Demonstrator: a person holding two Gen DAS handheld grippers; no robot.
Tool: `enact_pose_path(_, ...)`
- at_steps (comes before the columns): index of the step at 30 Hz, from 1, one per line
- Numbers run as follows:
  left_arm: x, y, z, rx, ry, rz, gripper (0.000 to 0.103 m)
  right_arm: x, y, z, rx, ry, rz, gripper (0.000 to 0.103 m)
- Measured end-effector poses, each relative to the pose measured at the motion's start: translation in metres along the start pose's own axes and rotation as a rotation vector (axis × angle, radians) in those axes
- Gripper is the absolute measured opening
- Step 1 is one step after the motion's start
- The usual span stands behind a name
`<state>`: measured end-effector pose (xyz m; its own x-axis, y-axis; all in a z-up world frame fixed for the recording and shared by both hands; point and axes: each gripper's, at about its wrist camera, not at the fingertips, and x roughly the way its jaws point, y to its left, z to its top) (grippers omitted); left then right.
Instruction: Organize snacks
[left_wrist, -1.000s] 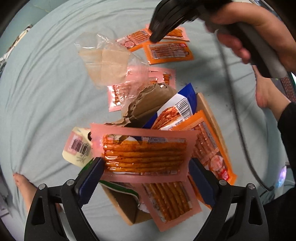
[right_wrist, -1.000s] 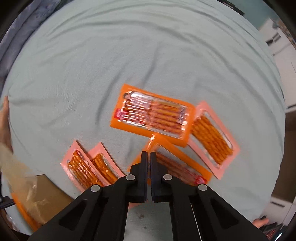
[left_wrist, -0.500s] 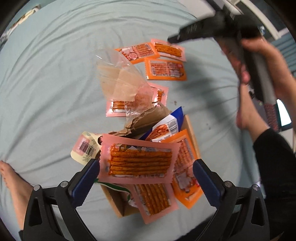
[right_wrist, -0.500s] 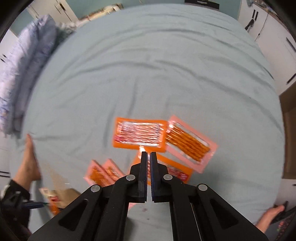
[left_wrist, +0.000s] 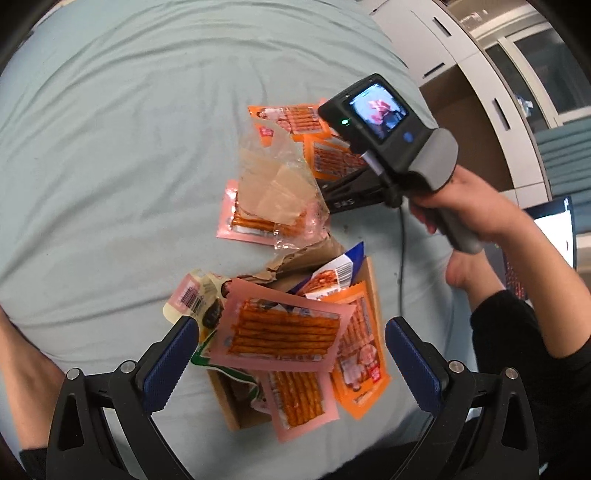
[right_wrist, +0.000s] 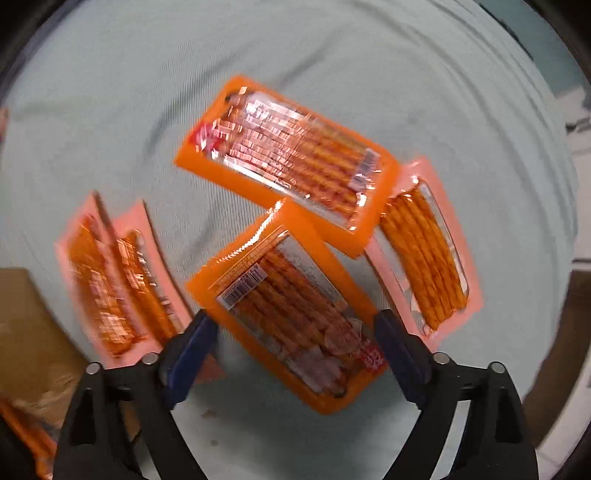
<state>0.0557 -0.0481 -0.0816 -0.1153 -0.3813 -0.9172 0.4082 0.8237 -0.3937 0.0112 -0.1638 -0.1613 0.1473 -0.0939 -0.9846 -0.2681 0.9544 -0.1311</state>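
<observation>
Bedsheet bears orange packet between right tongs.

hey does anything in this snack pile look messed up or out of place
Yes. The brown cardboard box under the pile looks torn, its ragged flap sticking up among the snack packs. A crumpled, see-through empty wrapper lies on top of a pink pack. The packs overlap at odd angles rather than lying sorted.

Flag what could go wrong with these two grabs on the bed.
The right hand-held gripper, jaws just opened, straddles an orange pack tucked under a second orange pack; lifting may drag that one. The left hand-held gripper stands open around a pink pack atop a loose pile; closing may snag the packets beneath.
</observation>
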Motion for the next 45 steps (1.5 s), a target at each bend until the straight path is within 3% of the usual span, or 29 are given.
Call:
enact_pose_path(4,-0.003,-0.005,0.003,0.004,-0.011,-0.004,0.103,0.002,0.004,0.004,0.049,0.022,-0.008,0.084)
enact_pose_path(5,-0.005,-0.006,0.004,0.003,-0.015,-0.007,0.103,0.001,0.001,0.005,0.072,0.019,0.015,0.073)
enact_pose_path(6,-0.008,-0.006,0.004,0.004,-0.022,-0.009,0.103,-0.004,-0.003,0.005,0.093,0.004,0.028,0.055)
enact_pose_path(9,-0.014,-0.006,0.008,0.003,-0.043,-0.002,0.103,-0.019,-0.012,-0.001,0.137,-0.032,0.047,0.023)
enact_pose_path(12,-0.02,-0.003,0.011,-0.018,-0.061,-0.006,0.103,-0.029,-0.027,-0.013,0.198,-0.047,0.087,0.005)
enact_pose_path(17,-0.034,0.012,0.021,-0.062,-0.099,0.003,0.103,-0.054,-0.039,-0.033,0.24,-0.085,0.12,0.004)
enact_pose_path(22,-0.049,0.041,0.054,-0.142,-0.167,0.085,0.103,-0.08,-0.057,-0.048,0.287,-0.138,0.163,0.004)
enact_pose_path(27,-0.043,0.043,0.111,-0.115,-0.17,0.267,0.103,-0.096,-0.078,-0.059,0.347,-0.19,0.23,0.004)
enact_pose_path(29,-0.026,0.03,0.138,-0.052,-0.117,0.321,0.103,-0.1,-0.085,-0.062,0.367,-0.206,0.249,0.004)
enact_pose_path(36,0.066,-0.031,0.207,0.142,0.049,0.307,0.103,-0.08,-0.112,-0.075,0.467,-0.196,0.321,0.004)
enact_pose_path(38,0.096,-0.046,0.216,0.215,0.104,0.328,0.103,-0.075,-0.117,-0.077,0.498,-0.198,0.364,0.004)
enact_pose_path(41,0.141,-0.062,0.225,0.334,0.166,0.42,0.103,-0.069,-0.125,-0.077,0.536,-0.197,0.422,0.004)
enact_pose_path(45,0.181,-0.072,0.225,0.435,0.265,0.45,0.103,-0.062,-0.134,-0.08,0.549,-0.207,0.452,0.004)
